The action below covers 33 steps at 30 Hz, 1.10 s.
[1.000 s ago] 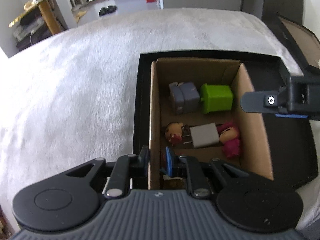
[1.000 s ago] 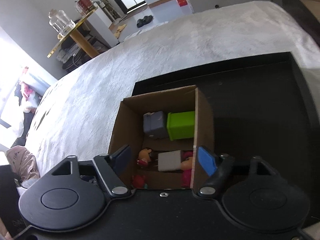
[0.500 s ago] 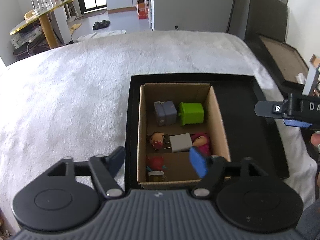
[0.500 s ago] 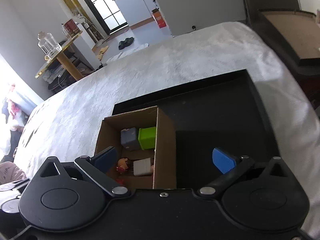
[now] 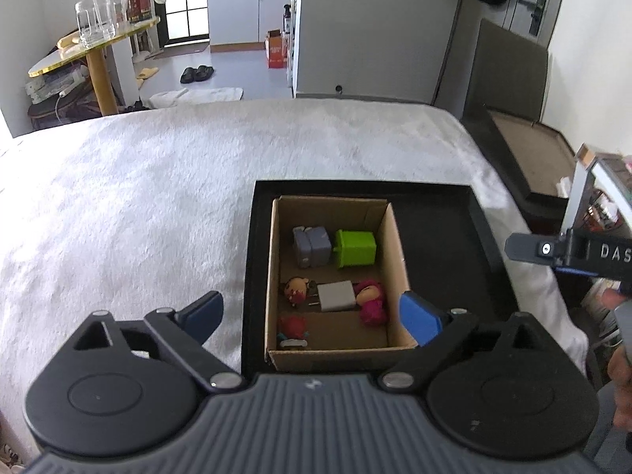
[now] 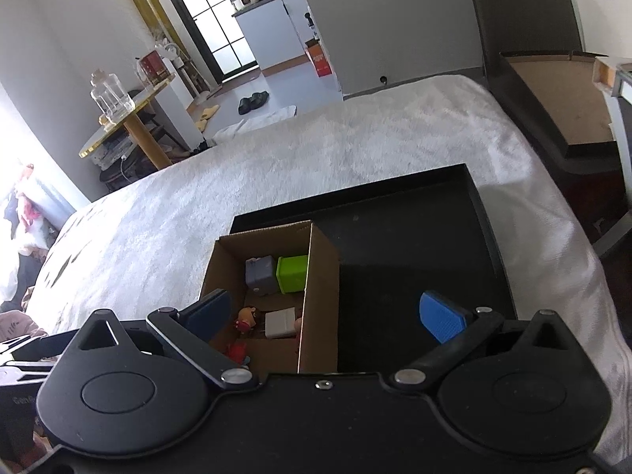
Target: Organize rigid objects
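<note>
Both tongs hang released and empty above the cardboard box (image 5: 397, 260): left tongs (image 5: 312, 314) level, right tongs (image 6: 328, 314) at its 5 o'clock.

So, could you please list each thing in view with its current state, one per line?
Left claw: open, empty.
Right claw: open, empty.
Cardboard box: open-topped, sitting in the black tray.
Green block: in the box, far row.
Grey block: beside the green block.
White charger: lying flat, middle row.
Pink figure: lying down beside the charger.
</note>
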### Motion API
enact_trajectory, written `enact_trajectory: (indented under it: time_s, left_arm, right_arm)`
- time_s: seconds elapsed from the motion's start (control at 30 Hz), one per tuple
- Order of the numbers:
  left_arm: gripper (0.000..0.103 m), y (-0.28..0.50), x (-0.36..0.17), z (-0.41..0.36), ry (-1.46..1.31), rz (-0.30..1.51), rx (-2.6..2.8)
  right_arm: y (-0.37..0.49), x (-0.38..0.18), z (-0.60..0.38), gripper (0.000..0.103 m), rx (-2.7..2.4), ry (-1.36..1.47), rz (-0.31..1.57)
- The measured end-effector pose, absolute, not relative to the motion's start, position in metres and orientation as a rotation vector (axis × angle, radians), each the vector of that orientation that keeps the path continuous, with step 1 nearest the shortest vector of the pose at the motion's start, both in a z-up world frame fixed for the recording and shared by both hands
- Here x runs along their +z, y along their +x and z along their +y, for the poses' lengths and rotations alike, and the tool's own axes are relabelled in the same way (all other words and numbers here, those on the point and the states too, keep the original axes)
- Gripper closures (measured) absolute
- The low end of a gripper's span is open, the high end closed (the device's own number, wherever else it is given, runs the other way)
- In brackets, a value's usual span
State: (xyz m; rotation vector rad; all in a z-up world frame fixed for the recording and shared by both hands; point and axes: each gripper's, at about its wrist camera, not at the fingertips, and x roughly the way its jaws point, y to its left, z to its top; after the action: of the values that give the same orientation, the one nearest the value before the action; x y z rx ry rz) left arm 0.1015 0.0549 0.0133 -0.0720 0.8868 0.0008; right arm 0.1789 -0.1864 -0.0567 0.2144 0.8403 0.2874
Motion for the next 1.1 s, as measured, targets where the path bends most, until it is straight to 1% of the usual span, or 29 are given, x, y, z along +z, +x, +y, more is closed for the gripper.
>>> enact_trajectory:
  time_s: [0.13,0.53,1.1]
  left_arm:
    - [0.007,0.094,0.022,0.056,-0.102,0.862,-0.015]
    - [0.006,0.075,0.042,0.041,-0.057,0.801,-0.039]
    - [0.006,0.054,0.049,0.036,-0.077,0.812,-0.050]
  right_arm:
    - [0.169,-0.050,-0.189,0.000,0.261,0.199,0.825]
    - [0.141,-0.034,-0.200,0.000,0.228,0.153,0.784]
    - [0.110,-0.023,-0.195,0.000,0.186,0.127,0.814]
